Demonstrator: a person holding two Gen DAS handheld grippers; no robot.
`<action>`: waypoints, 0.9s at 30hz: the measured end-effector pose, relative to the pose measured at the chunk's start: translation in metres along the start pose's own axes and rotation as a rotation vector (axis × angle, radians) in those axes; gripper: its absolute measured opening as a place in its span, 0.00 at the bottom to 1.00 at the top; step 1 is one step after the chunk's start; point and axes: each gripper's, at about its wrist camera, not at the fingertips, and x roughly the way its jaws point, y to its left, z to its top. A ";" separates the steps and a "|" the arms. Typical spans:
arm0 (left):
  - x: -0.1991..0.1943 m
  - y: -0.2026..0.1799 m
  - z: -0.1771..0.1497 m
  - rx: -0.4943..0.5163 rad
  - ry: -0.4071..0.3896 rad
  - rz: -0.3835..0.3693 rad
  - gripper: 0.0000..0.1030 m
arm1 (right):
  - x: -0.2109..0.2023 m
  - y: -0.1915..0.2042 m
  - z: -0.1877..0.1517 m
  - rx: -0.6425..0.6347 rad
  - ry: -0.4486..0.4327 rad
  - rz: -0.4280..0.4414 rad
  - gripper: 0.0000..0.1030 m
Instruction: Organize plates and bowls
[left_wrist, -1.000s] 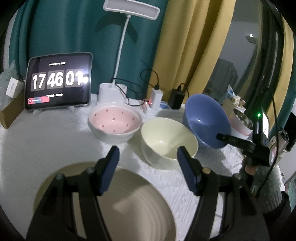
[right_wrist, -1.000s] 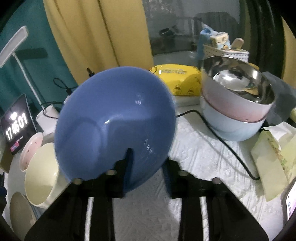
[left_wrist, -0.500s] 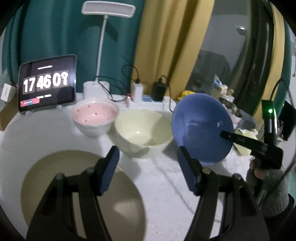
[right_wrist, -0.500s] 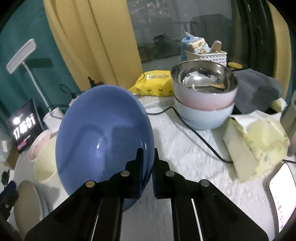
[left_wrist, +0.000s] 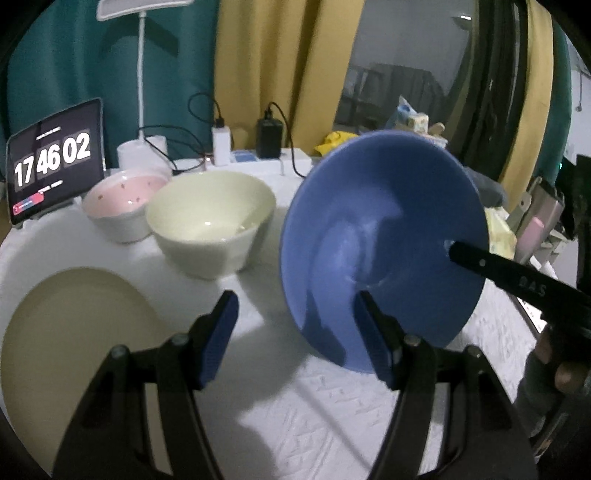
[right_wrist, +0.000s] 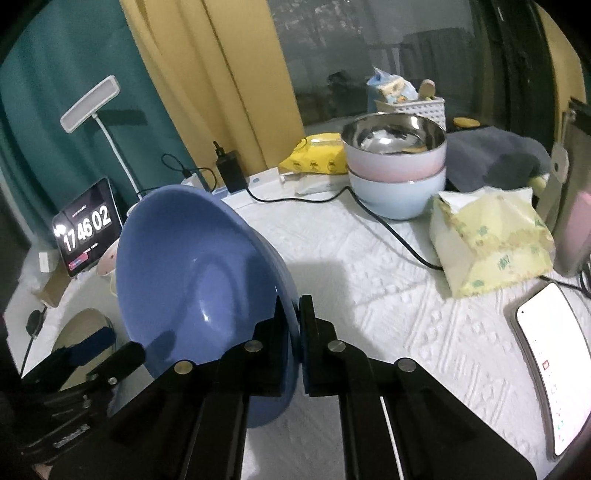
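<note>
The right gripper (right_wrist: 295, 325) is pinching the rim of a big round blue bowl (right_wrist: 192, 280) between its two black fingers. The bowl is tipped up on its side, and its open side is facing the left gripper (left_wrist: 295, 332). It is being held up above the bumpy white tablecloth (right_wrist: 388, 295).

The left gripper is holding nothing. Its two blue-padded fingers are standing wide apart, and one of them is just in front of the blue bowl's lower edge.

A pale yellow-green bowl (left_wrist: 212, 221) is sitting on the table near the blue bowl. A pink bowl with little dots (left_wrist: 123, 203) is sitting right beside it. A flat tan round plate (left_wrist: 74, 325) is lying in front of them, near the left gripper.

Farther back on the right, a shiny metal bowl (right_wrist: 393, 138) is sitting in a pink bowl, and that one is sitting in a light blue bowl (right_wrist: 397, 195).
</note>
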 end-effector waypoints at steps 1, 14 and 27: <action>0.004 -0.003 0.000 -0.003 0.007 -0.010 0.64 | 0.000 -0.003 -0.002 0.004 -0.003 -0.008 0.06; 0.028 -0.025 -0.001 0.043 0.038 -0.086 0.32 | 0.010 -0.016 -0.017 0.036 -0.031 -0.019 0.11; -0.006 -0.018 -0.006 0.061 -0.006 -0.099 0.25 | -0.013 0.011 -0.022 0.010 -0.023 -0.010 0.17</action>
